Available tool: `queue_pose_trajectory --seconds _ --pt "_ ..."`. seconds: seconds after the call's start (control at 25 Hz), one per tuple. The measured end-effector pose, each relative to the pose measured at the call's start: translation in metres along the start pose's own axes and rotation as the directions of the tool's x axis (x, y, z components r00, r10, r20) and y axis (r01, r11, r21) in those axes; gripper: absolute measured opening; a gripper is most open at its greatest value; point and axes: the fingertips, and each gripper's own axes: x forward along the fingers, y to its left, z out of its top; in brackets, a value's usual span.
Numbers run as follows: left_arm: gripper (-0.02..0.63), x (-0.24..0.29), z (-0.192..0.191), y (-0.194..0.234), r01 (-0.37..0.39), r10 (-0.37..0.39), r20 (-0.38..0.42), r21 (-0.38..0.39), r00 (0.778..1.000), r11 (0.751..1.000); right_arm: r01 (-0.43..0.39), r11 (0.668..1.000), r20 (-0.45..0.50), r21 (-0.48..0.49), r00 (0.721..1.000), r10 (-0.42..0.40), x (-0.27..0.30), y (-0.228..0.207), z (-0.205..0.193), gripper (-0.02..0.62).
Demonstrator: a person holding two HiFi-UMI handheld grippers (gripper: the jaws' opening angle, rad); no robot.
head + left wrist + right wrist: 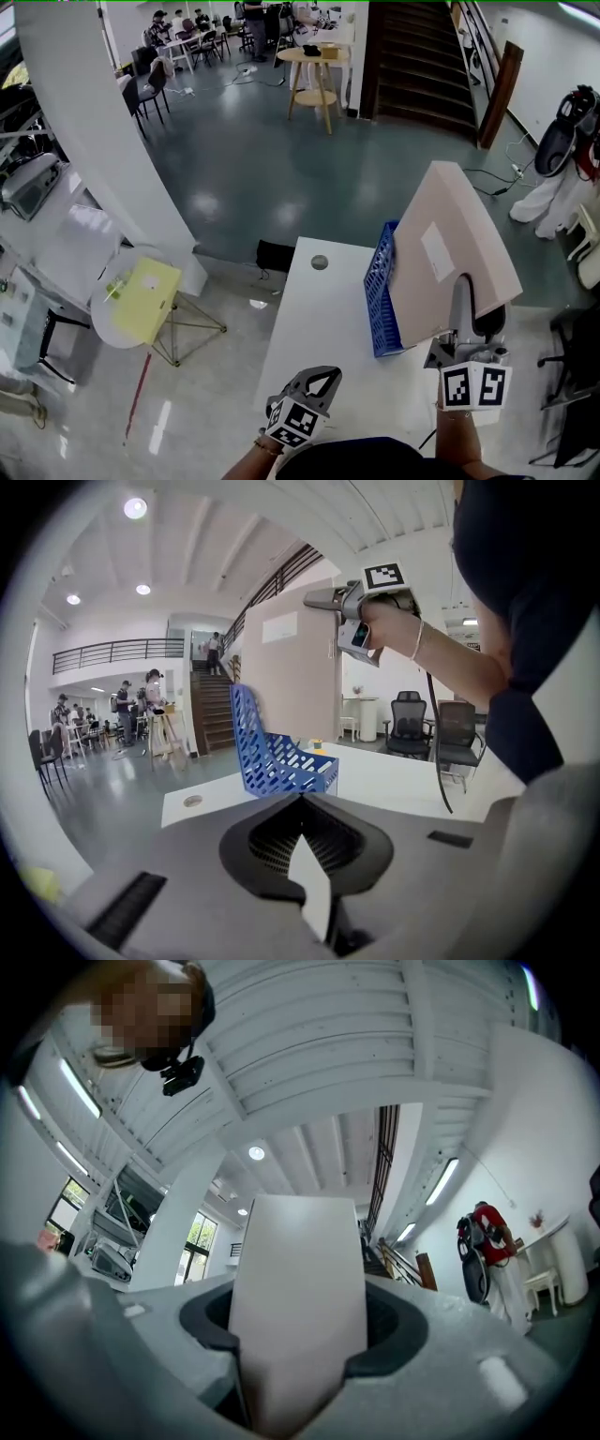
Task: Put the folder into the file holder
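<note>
I stand in a big open office hall. A white counter sits on a polished grey floor, and a dark staircase climbs to a railed mezzanine. There are black swivel chairs, people seated at far tables, and ceiling spotlights overhead.

The hall was lit brightly and evenly by round ceiling lamps and long tube lights. Soft reflections were seen on the glossy floor. Both gripper views were strongly curved at the edges and darkened in the corners; the nearest parts were slightly blurred.
</note>
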Motion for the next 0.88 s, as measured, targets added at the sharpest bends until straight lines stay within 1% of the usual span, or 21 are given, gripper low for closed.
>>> queue_pose_trajectory --seconds 0.12,0.2,0.32,0.48,0.88 --pt "-0.002 -0.007 -0.003 0.0 -0.02 0.02 -0.004 -0.006 1.0 1.0 -0.006 0.999 0.045 -0.05 0.999 0.008 -0.004 0.01 -0.012 0.27" --pt "-0.002 -0.01 -0.004 -0.003 -0.025 0.025 -0.006 -0.002 1.0 1.0 -0.008 0.998 0.056 -0.056 0.998 0.011 -0.007 0.012 -0.02 0.27" --pt "-0.002 -0.015 -0.007 -0.007 -0.028 0.028 -0.016 0.004 0.999 1.0 -0.002 0.999 0.048 -0.038 0.999 0.004 -0.011 0.012 -0.033 0.27" --pt "-0.002 -0.022 -0.012 -0.008 -0.035 0.035 -0.032 0.01 0.999 0.999 0.003 0.999 0.038 -0.043 0.999 -0.002 -0.012 0.014 -0.044 0.272" --pt "-0.002 -0.028 -0.013 -0.005 -0.069 0.069 -0.042 0.015 0.997 0.998 0.013 1.0 -0.018 -0.024 1.0 -0.014 -0.012 0.007 -0.081 0.273"
